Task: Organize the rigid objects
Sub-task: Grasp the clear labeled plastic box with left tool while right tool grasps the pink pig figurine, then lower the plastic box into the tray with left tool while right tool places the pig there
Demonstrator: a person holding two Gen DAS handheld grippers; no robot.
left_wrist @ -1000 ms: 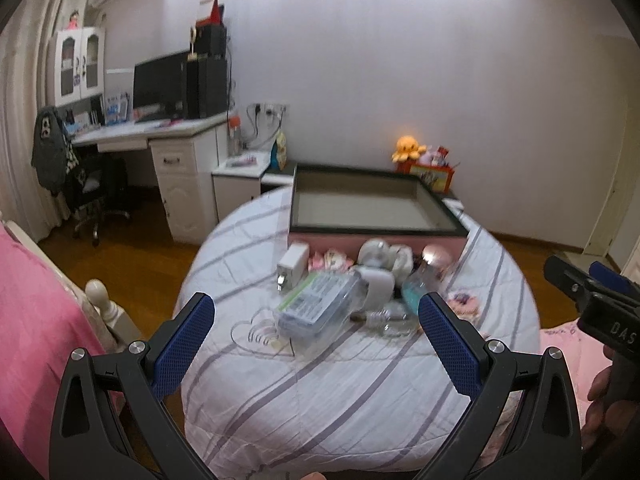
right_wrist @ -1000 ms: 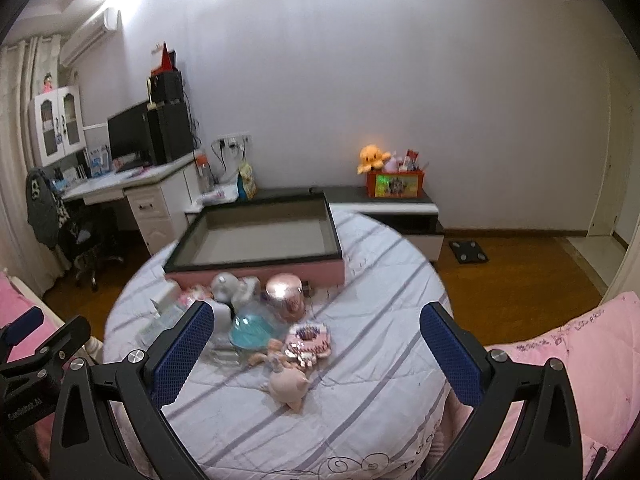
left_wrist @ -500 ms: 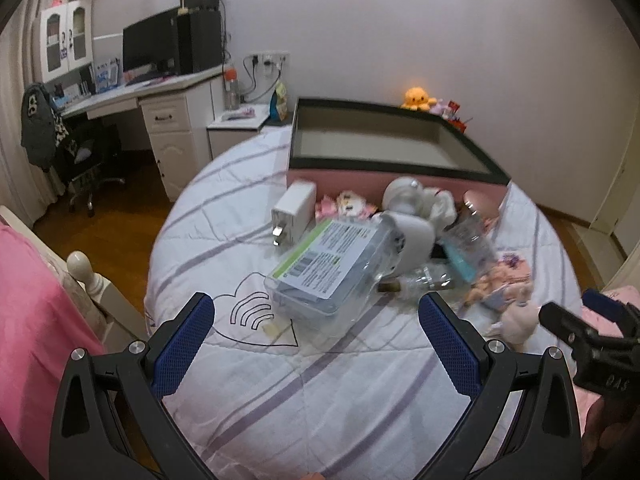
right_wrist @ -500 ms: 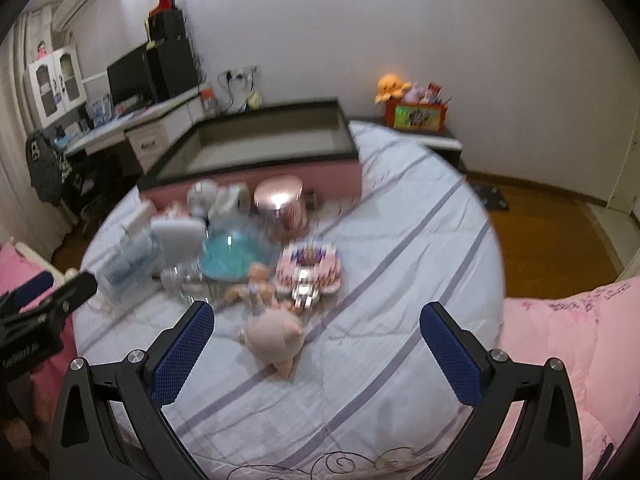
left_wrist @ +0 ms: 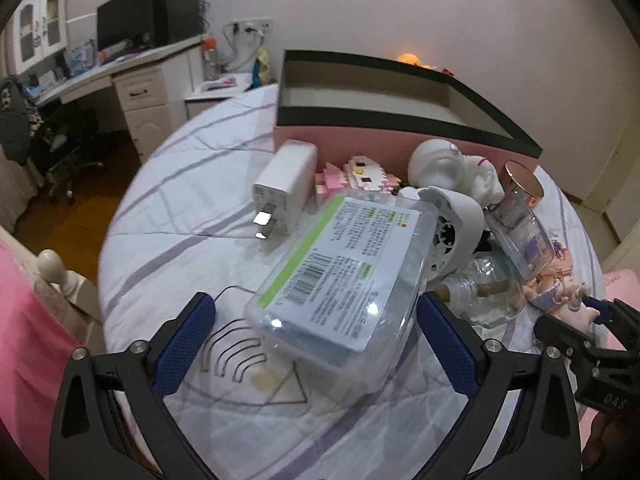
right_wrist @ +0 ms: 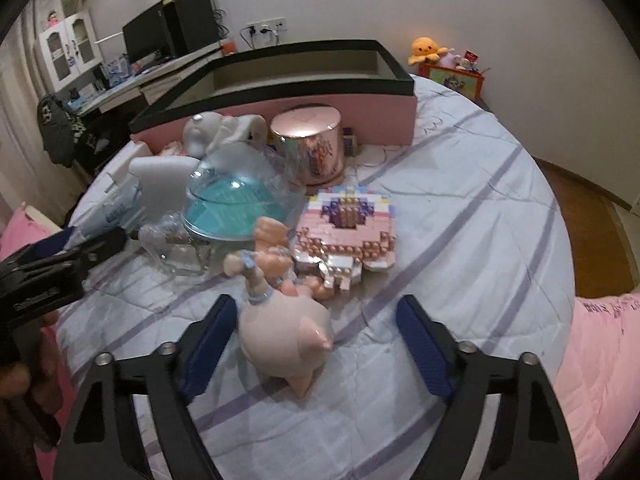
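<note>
In the left wrist view a clear plastic box (left_wrist: 344,272) with a printed label lies tilted on the striped tablecloth. It sits between the blue pads of my left gripper (left_wrist: 316,344), whose jaws are closing; the left pad still stands apart from it. In the right wrist view a pink pig figure (right_wrist: 286,336) lies between the pads of my right gripper (right_wrist: 316,344). Those jaws are closing too, with a gap showing on the right side. A pink storage box with a black rim (right_wrist: 280,64) stands open behind the pile.
Crowded behind the two objects are a white charger (left_wrist: 284,192), a white fan (left_wrist: 452,232), a glass dome with blue inside (right_wrist: 236,204), a rose-gold jar (right_wrist: 308,144) and a pink brick model (right_wrist: 348,228). Pink bedding flanks the round table (right_wrist: 460,200); a desk (left_wrist: 132,68) stands back left.
Both grippers have come down and nearer the table. The left one now straddles the clear box, the right one the pink pig. The right jaws have narrowed clearly, the left only slightly.
</note>
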